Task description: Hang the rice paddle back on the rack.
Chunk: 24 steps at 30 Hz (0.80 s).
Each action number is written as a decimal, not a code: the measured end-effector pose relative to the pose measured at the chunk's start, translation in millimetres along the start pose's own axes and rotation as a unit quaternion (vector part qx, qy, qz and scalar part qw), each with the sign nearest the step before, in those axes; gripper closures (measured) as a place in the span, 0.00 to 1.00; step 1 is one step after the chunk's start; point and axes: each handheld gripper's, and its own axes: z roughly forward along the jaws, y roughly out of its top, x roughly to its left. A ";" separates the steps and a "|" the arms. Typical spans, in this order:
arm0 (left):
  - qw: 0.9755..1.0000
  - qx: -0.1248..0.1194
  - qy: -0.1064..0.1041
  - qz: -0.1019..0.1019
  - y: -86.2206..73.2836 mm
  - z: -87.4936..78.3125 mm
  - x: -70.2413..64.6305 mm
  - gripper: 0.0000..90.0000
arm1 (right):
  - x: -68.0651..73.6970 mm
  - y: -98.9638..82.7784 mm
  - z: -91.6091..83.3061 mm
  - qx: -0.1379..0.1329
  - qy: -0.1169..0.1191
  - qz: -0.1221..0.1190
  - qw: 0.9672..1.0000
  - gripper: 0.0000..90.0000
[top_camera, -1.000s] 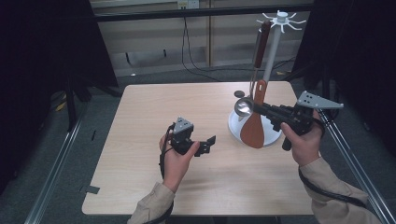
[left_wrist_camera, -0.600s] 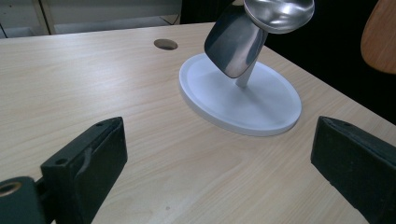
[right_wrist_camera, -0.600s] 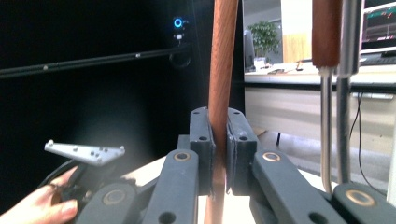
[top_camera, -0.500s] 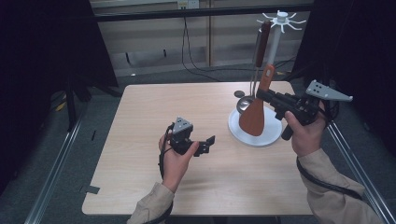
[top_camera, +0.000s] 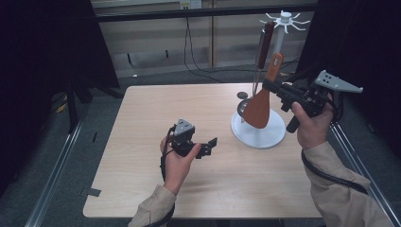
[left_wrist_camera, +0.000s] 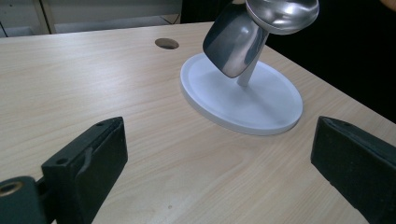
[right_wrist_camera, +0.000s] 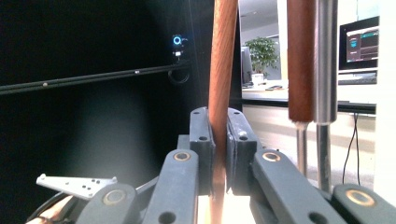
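A wooden spatula (top_camera: 258,109) hangs in the air above the white round base (top_camera: 257,135) of a utensil rack (top_camera: 285,20). My right gripper (top_camera: 268,85) is shut on its handle just above the blade. The right gripper view has both jaws pressed on the wooden handle (right_wrist_camera: 220,65), with the right gripper (right_wrist_camera: 218,128) level. A ladle with a brown handle (top_camera: 265,39) hangs from the rack, and its steel bowl (left_wrist_camera: 232,43) hangs over the base (left_wrist_camera: 243,105). My left gripper (top_camera: 208,145) stands open and empty over the table's middle, its jaws wide apart around bare wood (left_wrist_camera: 219,156).
The light wooden table (top_camera: 151,123) has a small round hole (left_wrist_camera: 166,43) behind the rack. A metal rail (top_camera: 61,161) runs along the floor at the left. Dark curtains stand at both sides, and cables (top_camera: 189,42) hang at the back.
My right gripper has lifted the spatula off the base, up and to the right, tilting its handle toward the rack's top. The left gripper has stayed put.
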 end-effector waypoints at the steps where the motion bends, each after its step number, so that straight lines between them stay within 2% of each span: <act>1: 1.000 0.000 -0.001 0.000 0.0 0.1 0.1 0.04 | -0.8 1.9 0.1 -0.001 -0.002 0.000 1.000 0.93; 9: 1.000 0.000 0.001 -0.003 -0.6 0.1 0.6 0.04 | -5.5 11.9 2.9 -0.012 -0.003 0.001 1.000 0.93; 24: 1.000 0.004 0.002 -0.001 -1.4 0.3 1.7 0.04 | -13.4 18.7 5.9 -0.030 -0.007 0.005 1.000 0.93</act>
